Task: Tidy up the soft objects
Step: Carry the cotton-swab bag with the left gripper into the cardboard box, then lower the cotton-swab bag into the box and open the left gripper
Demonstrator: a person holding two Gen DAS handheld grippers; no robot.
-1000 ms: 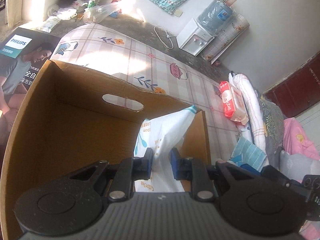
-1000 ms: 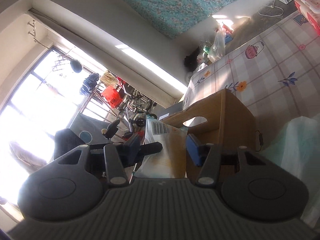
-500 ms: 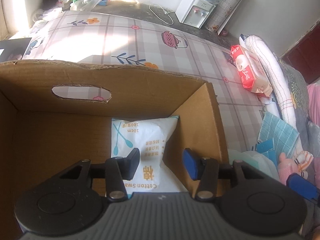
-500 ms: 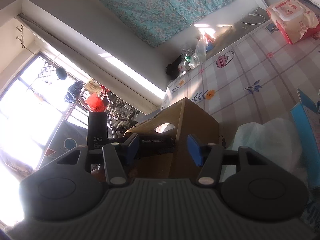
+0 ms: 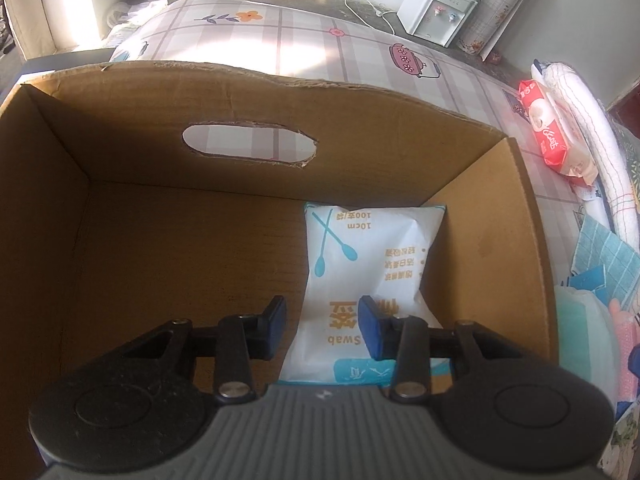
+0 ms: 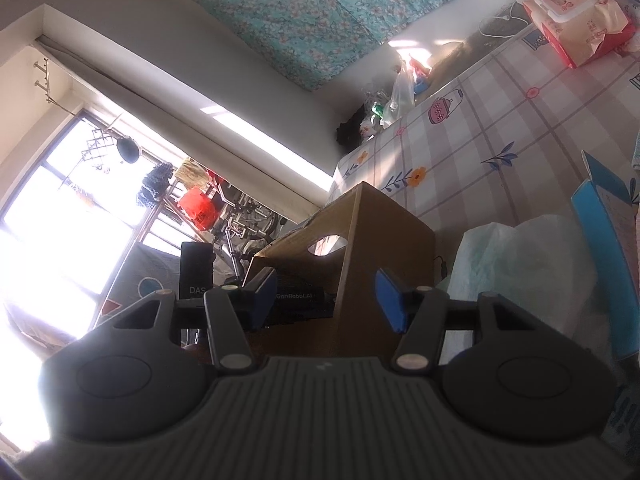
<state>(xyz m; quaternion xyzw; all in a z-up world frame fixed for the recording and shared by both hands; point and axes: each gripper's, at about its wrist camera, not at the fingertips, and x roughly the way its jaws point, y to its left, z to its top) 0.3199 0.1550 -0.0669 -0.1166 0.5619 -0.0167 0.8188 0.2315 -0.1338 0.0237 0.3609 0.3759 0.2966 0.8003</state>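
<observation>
A white cotton swab pack [image 5: 372, 256] lies flat on the floor of the cardboard box [image 5: 240, 112], against its right wall. My left gripper [image 5: 322, 328] points down into the box just above the pack's near end. Its jaws are closing, and the blue pads stand apart without pressing on the pack. In the right wrist view, my right gripper [image 6: 326, 298] hovers open and holds nothing, with the box [image 6: 384, 248] beyond it. A red wet wipes pack [image 5: 556, 140] lies on the checked tablecloth [image 5: 304, 40], and the same wipes pack [image 6: 576, 20] shows at the right wrist view's top right.
Right of the box lie a pale plastic-wrapped pack [image 6: 520, 264], a blue carton [image 6: 608, 264], a blue checked cloth [image 5: 604, 256] and a rolled white towel [image 5: 592, 128]. A water dispenser [image 5: 440, 12] stands on the floor beyond the table. A bright window [image 6: 60, 220] is on the left.
The left gripper let go of the swab pack, which now lies in the box. That gripper dropped lower and tipped downward. The right gripper shifted slightly and stays open.
</observation>
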